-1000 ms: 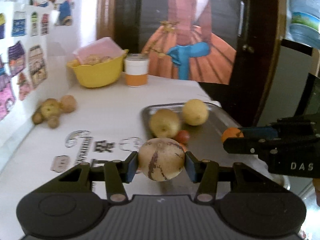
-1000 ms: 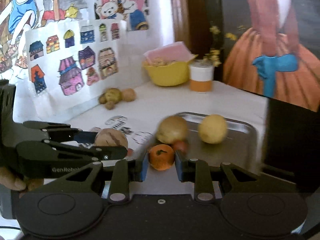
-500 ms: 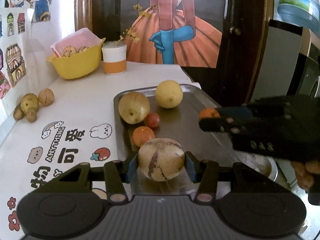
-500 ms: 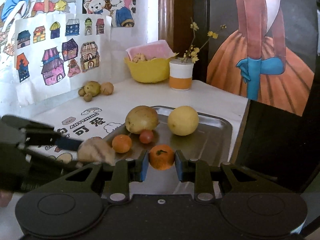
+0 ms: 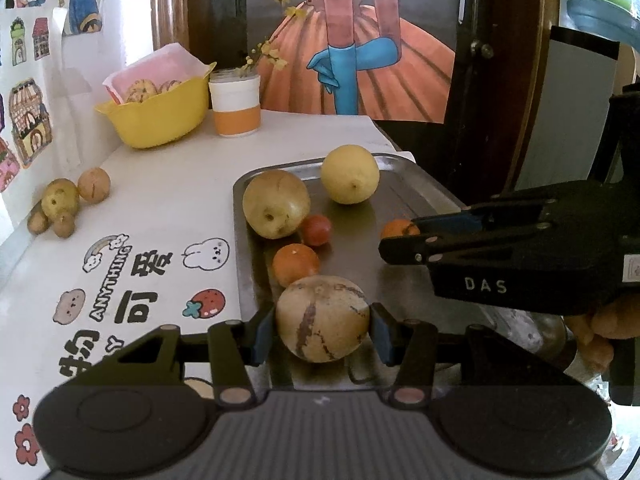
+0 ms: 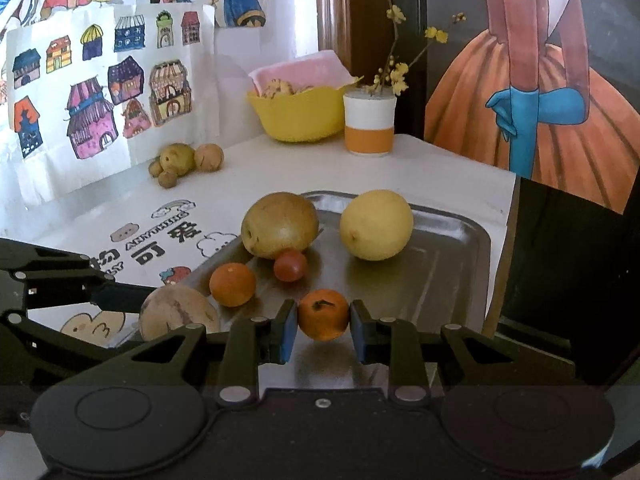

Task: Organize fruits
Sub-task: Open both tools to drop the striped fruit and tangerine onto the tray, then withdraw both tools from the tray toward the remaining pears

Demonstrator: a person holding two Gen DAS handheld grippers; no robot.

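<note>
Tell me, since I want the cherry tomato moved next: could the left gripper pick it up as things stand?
Probably not yet. The left gripper is shut on a striped melon, so its jaws are full. The cherry tomato lies in the tray, wedged beside the pear, with a loose orange in front.

Both grippers are matte black, with blue pads [image 6: 287, 332] on the fingers and silver screws; the right gripper [image 5: 404, 236] carries white "DAS" lettering.
</note>
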